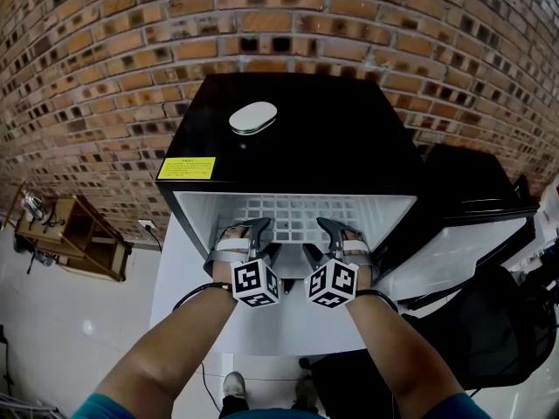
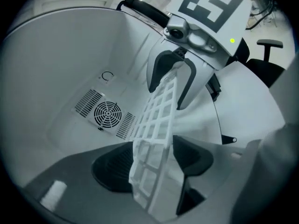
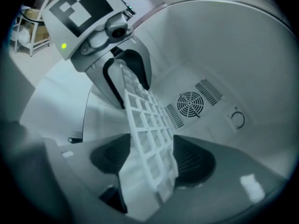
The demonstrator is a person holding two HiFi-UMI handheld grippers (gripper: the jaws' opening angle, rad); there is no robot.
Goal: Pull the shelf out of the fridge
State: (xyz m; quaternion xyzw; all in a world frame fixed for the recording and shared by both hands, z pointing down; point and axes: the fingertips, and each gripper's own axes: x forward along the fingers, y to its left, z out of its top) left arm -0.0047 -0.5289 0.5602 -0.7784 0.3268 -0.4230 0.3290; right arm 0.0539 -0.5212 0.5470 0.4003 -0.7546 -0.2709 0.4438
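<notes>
A black mini fridge (image 1: 288,120) stands open, with a white grid shelf (image 1: 301,209) inside its white interior. My left gripper (image 1: 249,231) and right gripper (image 1: 341,231) both reach in at the shelf's front edge, side by side. In the left gripper view the shelf (image 2: 159,111) runs between the wide jaws of the left gripper (image 2: 154,164), and the right gripper (image 2: 170,80) straddles it further along. In the right gripper view the shelf (image 3: 145,115) sits between the spread jaws of the right gripper (image 3: 152,160), with a gap beside one pad. Neither gripper clamps the shelf.
A white oval object (image 1: 253,118) and a yellow label (image 1: 186,168) sit on the fridge top. The fridge door (image 1: 454,251) hangs open at the right. A brick wall is behind, a wooden rack (image 1: 74,234) at the left. A round fan grille (image 3: 190,103) is on the back wall.
</notes>
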